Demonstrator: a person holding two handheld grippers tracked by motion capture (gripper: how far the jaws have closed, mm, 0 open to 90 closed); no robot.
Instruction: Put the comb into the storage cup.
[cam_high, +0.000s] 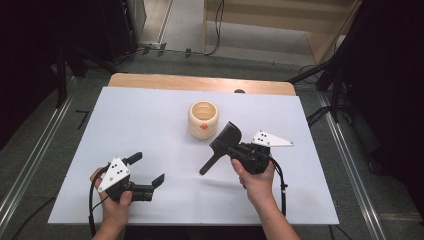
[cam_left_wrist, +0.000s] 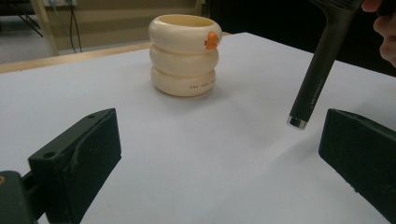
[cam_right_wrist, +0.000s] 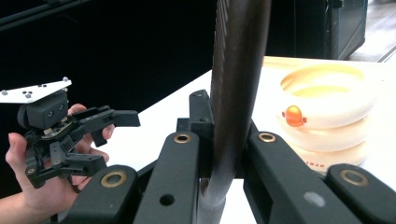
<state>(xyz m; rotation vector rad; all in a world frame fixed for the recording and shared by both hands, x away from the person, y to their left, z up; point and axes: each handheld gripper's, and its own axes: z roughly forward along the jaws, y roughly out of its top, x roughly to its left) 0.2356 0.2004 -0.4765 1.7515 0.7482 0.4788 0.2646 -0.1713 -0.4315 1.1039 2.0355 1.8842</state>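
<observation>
So the ringed cup (cam_high: 203, 119) sits on the white table mat (cam_high: 150, 115), roughly mid-table toward the far side. The hairbrush (cam_high: 220, 147) hangs just right of it and nearer the person, clamped in the right gripper (cam_high: 239, 149). The left gripper (cam_high: 149, 170) is well apart, at the near left.

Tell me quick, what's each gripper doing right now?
Left gripper: open, holding nothing.
Right gripper: closed on the black brush.
</observation>
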